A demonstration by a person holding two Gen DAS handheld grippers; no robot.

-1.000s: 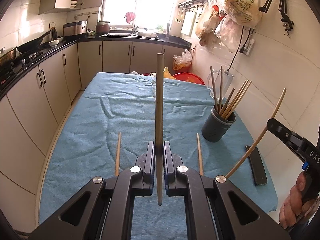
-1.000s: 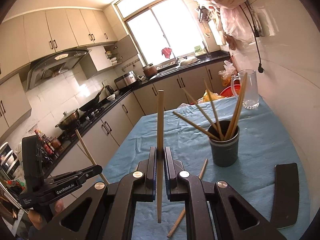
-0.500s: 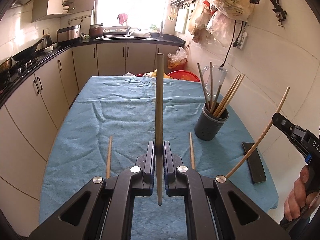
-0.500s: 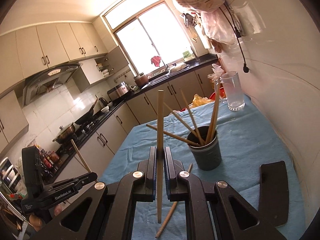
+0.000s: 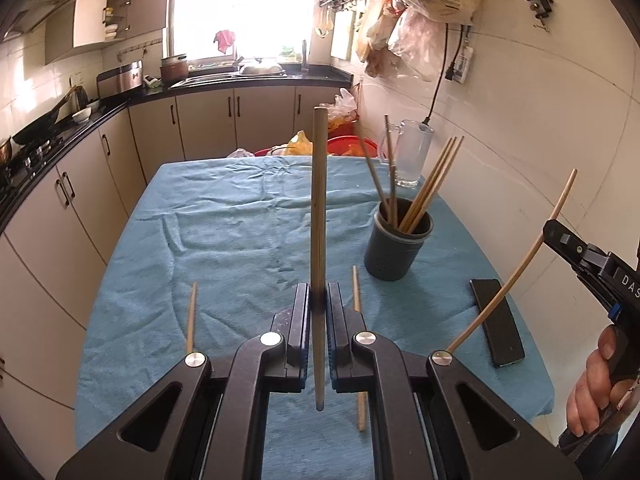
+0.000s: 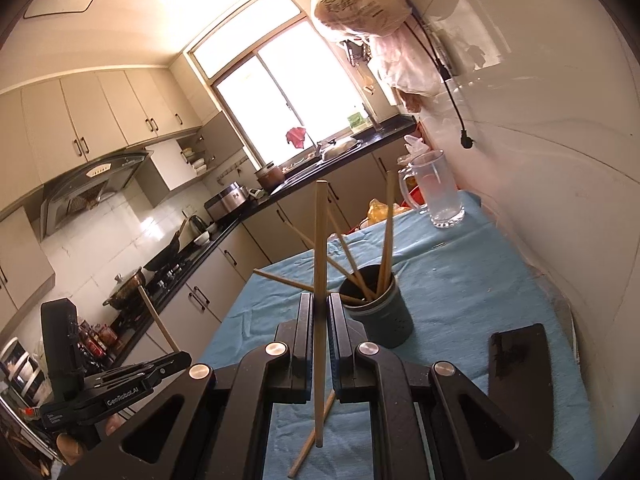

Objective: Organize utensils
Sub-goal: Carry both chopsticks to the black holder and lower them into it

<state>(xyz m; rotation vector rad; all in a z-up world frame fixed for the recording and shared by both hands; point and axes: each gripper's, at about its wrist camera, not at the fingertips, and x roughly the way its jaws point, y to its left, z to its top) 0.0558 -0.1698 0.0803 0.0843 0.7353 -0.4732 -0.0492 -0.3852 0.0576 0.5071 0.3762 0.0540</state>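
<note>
Chopsticks: thin, stiff wooden sticks, by their look light and smooth enough to slip or pivot in a pinch; best taken near mid-length so neither end swings.
Loose stick, left of the left jaws: one chopstick [image 5: 191, 316] lies flat on the blue cloth [image 5: 224, 232], free to roll, easiest nipped across its middle.
Left gripper [image 5: 318, 312]: jaws clenched on an upright chopstick [image 5: 319, 216], held below its middle, a short tail hanging beneath the pads and the long end standing above, so it is top-heavy in the grip.
Loose stick, right of the left jaws: another chopstick [image 5: 357, 344] lies on the cloth, partly hidden behind the finger.
Holder [image 5: 397, 246]: dark cup ahead and right of the left jaws, already carrying several sticks leaning outward; its mouth is crowded, so a new tip probably needs a steep entry.
Right gripper [image 6: 319, 314]: jaws clamped on its own upright chopstick [image 6: 320, 264], gripped roughly mid-length; the holder [image 6: 380, 312] stands just ahead and right of these jaws.
Phone [image 6: 520, 364]: dark slab well right of the right jaws, flat on the cloth.
Risk: a light pinch may let either stick rotate as it tilts.
</note>
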